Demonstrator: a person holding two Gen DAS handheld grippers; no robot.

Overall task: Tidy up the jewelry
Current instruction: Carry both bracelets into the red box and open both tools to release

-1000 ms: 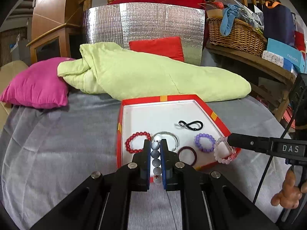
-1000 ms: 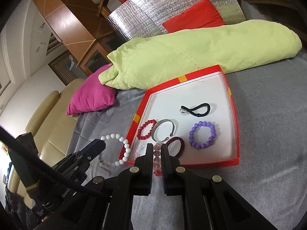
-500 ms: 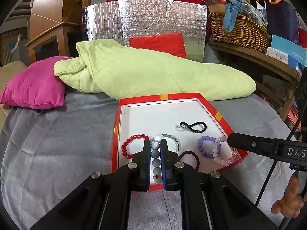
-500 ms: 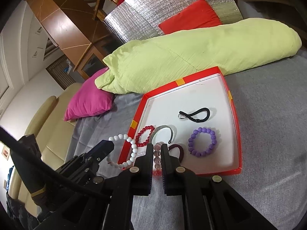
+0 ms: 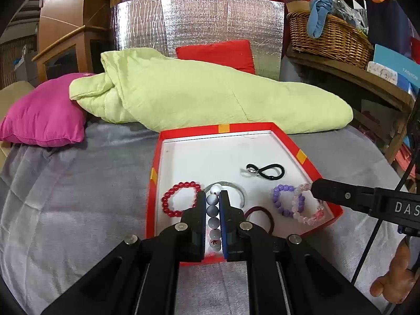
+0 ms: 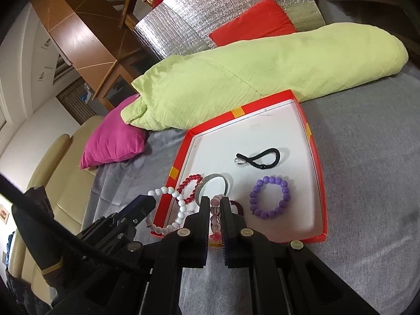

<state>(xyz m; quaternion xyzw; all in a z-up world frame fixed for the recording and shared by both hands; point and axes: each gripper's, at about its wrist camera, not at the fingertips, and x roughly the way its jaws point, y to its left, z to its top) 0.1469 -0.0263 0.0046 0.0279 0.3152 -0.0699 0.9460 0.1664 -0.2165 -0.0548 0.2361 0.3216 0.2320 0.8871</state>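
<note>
Left wrist view: my left jaws are clamped on a white bead bracelet, its beads stacked in a line between the pads. It hangs over the near edge of the red tray, which lies on the grey bed. In the tray lie a red bracelet, a silver bangle, a dark red band, a purple bracelet and a black loop. At the tray's right edge my right jaws come in from the side, gripping a pink bracelet that dangles just above the purple one.

Right wrist view: my right jaws are closed on the pink bracelet, held over the tray's near edge beside the band. To the left, the left jaws hold the white bracelet, which hangs across the tray's near left corner. The purple bracelet and black loop lie flat on the white floor; the red one and the bangle sit near the left edge.

I judge the step to be carrying both bracelets in for placing. Next, each should go down over bare floor, the far half looks freest, and the jaws should part only once the beads rest, so neither loop lands on a neighbour or slips off the edge.
</note>
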